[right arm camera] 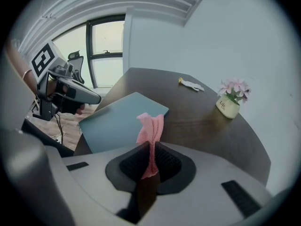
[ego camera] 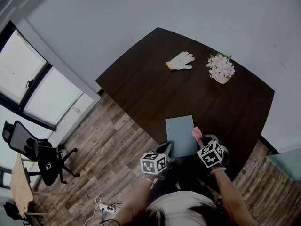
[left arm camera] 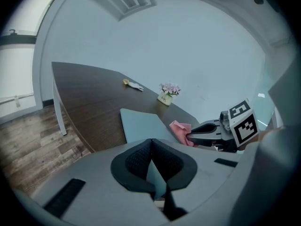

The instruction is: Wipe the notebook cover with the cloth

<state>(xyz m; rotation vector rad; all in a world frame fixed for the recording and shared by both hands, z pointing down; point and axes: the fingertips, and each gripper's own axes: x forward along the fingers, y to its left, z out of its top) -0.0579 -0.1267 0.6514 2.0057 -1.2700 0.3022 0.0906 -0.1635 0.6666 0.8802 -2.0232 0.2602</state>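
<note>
A pale blue notebook lies at the near edge of the dark table. My left gripper is shut on its near left corner, and a sliver of the blue cover shows between the closed jaws. My right gripper is shut on a pink cloth, held just off the notebook's right edge. In the right gripper view the cloth stands up from the jaws, with the notebook to its left. The left gripper view shows the cloth beside the notebook.
A white work glove and a small pot of pink flowers sit at the table's far side. Left of the table are wood floor, a black office chair, windows and a power strip.
</note>
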